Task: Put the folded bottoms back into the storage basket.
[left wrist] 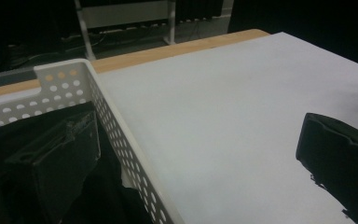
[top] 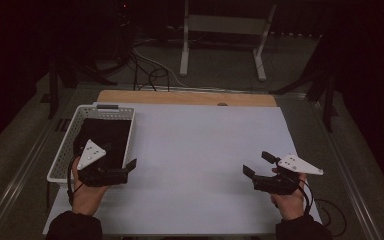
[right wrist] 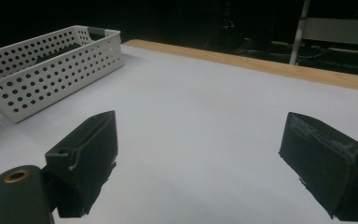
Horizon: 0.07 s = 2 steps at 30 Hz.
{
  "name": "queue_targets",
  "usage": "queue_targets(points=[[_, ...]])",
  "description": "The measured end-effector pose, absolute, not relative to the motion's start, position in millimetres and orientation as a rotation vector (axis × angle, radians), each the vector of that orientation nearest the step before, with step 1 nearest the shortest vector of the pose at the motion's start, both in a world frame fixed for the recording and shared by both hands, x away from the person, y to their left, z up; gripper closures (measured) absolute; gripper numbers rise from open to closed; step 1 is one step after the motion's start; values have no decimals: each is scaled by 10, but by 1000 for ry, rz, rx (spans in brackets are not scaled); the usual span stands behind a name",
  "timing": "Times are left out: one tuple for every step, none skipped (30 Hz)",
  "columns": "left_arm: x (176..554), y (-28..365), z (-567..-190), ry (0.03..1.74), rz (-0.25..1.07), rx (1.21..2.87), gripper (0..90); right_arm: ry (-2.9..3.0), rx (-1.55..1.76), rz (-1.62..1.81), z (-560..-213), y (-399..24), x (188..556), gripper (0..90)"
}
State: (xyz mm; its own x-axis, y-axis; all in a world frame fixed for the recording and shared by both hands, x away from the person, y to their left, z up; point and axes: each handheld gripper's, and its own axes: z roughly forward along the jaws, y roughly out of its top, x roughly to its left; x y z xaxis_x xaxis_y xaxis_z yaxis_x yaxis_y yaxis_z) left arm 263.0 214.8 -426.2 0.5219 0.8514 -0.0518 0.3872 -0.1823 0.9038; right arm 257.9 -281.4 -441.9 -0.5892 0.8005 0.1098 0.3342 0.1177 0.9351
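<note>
A white perforated basket (top: 106, 108) stands at the table's left and holds something black (top: 105, 132) that I cannot make out. My left gripper (top: 117, 156) hangs open over the basket's near right corner. In the left gripper view (left wrist: 191, 135) one jaw is inside the basket above the black contents (left wrist: 51, 140). The other jaw is outside over the white sheet, so the basket wall (left wrist: 121, 135) runs between them. My right gripper (top: 256, 163) is open above the bare white sheet (top: 200, 150) at the right, with nothing between its jaws (right wrist: 200, 135). The basket (right wrist: 51, 74) lies far to its left.
A white sheet covers the table, with a wooden strip (top: 180, 97) showing along the far edge. Behind the table on the floor stand a white metal frame (top: 220, 25) and loose cables (top: 150, 72). The surroundings are dark.
</note>
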Motion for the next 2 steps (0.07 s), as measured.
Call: queue_targets(points=[[2632, 2148, -4263, 1038, 593, 1782, 2, 1978, 1096, 1475, -4423, -2813, 2577, 113], [2635, 2149, -4263, 1038, 593, 1781, 2, 1980, 1091, 1473, -4426, -2816, 2577, 113]])
